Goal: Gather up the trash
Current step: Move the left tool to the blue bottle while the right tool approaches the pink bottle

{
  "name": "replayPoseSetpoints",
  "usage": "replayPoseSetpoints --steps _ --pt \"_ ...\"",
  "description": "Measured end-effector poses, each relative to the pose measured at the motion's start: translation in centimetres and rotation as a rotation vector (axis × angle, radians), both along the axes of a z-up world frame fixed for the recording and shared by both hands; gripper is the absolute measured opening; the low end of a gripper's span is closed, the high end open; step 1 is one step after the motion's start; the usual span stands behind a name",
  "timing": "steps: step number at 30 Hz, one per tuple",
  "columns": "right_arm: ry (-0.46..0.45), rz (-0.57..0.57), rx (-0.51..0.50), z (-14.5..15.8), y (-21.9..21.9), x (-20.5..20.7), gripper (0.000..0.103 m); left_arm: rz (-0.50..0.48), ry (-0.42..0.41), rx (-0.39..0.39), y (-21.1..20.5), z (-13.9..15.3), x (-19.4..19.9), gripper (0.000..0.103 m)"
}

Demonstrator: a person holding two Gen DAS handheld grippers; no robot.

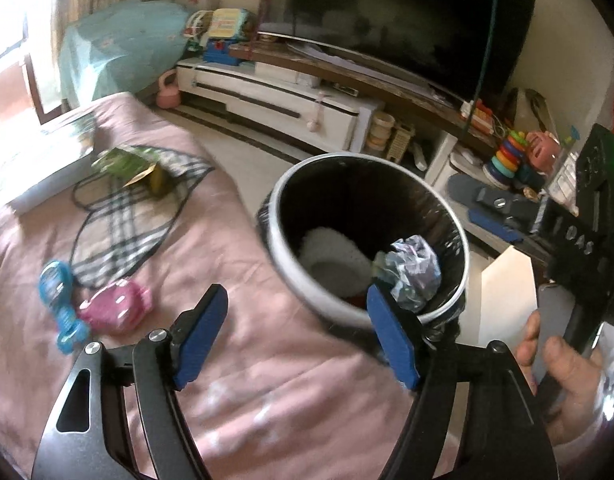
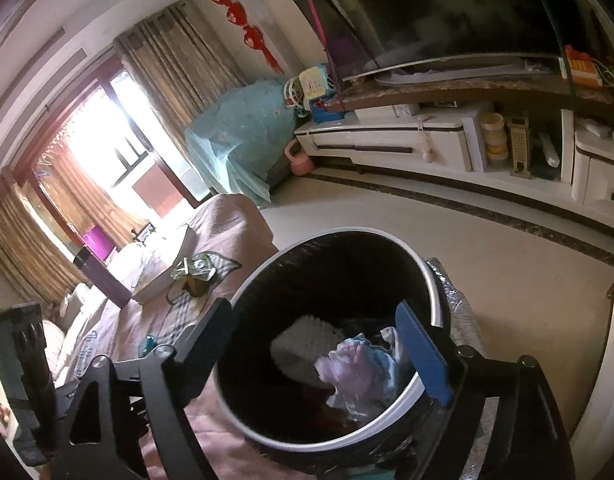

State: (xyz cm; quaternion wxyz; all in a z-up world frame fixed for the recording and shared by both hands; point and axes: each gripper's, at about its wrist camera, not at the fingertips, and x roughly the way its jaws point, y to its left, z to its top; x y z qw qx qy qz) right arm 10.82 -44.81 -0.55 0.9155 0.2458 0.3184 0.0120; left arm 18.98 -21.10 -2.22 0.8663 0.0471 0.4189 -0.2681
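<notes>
The crumpled wrapper (image 1: 415, 268) lies inside the bin (image 1: 371, 160), against the near wall beside a white pad (image 1: 331, 260), so the drop appears made. Both tongs stand open and empty: the left tongs (image 1: 295, 336) over the pink bedcover (image 1: 227, 248), the right tongs (image 2: 319, 348) straddling the bin's rim. Judged next: the green packet (image 1: 135, 164) on the checked cloth (image 1: 123, 220) remains; the tongs should lift clear of the rim first, as the bin could tip.

Bed with pink sheet (image 1: 235, 360) carries: checked cloth (image 1: 123, 220), green packet (image 1: 135, 164), blue toy (image 1: 59, 304), pink toy (image 1: 115, 308), white box (image 1: 39, 172).
</notes>
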Motion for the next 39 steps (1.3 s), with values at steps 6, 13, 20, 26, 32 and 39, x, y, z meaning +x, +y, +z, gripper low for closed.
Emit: replayPoseSetpoints --steps 6,13,20,26,32,39 --pt "-0.018 0.020 -0.016 0.5 2.5 -0.8 0.099 0.094 -0.003 0.004 4.5 -0.8 -0.8 0.074" --pt "-0.017 0.106 -0.053 -0.1 7.0 -1.3 0.099 0.206 0.019 -0.006 10.2 -1.7 -0.9 0.074" --pt "-0.020 0.198 -0.038 -0.7 10.8 -1.1 0.099 0.281 0.038 -0.021 14.6 -2.4 -0.6 0.074" --pt "-0.001 0.272 -0.047 -1.7 13.7 -0.8 0.099 0.325 0.056 -0.025 16.9 -2.9 0.2 0.074" --pt "0.004 0.358 -0.072 -2.3 16.0 -0.5 0.099 0.355 0.063 -0.027 18.0 -2.8 2.1 0.074" --pt "0.025 0.477 -0.115 -3.1 18.1 0.4 0.099 0.384 0.090 -0.011 18.0 -3.4 6.5 0.074"
